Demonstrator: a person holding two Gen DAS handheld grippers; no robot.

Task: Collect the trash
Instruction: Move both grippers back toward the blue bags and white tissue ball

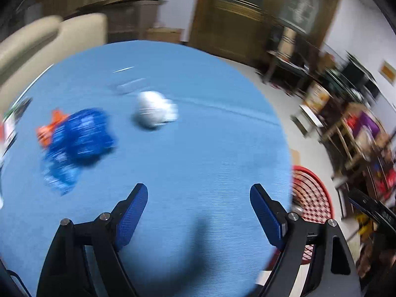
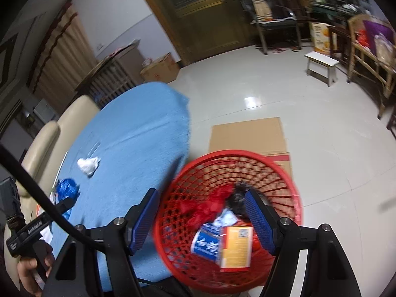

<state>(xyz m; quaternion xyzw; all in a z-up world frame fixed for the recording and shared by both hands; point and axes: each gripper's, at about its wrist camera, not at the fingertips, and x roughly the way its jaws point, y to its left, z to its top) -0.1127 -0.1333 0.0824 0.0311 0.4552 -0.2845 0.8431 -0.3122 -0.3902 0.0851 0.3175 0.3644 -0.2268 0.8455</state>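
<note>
Left gripper (image 1: pixel 198 204) is released, jaws spread with nothing between them, over the blue-clothed round table (image 1: pixel 198 133). Right gripper (image 2: pixel 201 212) is also released and empty, above the red mesh basket (image 2: pixel 284 170) just beside the table edge. On the table lie a crumpled white tissue (image 1: pixel 156 110) near the centre and a blue wrapper (image 1: pixel 81 136) toward the left edge. Basket contents include an orange carton (image 2: pixel 236 247) and a blue packet (image 2: pixel 206 243).

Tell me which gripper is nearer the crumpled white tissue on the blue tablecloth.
Left. The left gripper hangs open over the blue tablecloth, the crumpled white tissue just ahead of its fingers. The right gripper is off the table's edge, over the red plastic basket.
</note>
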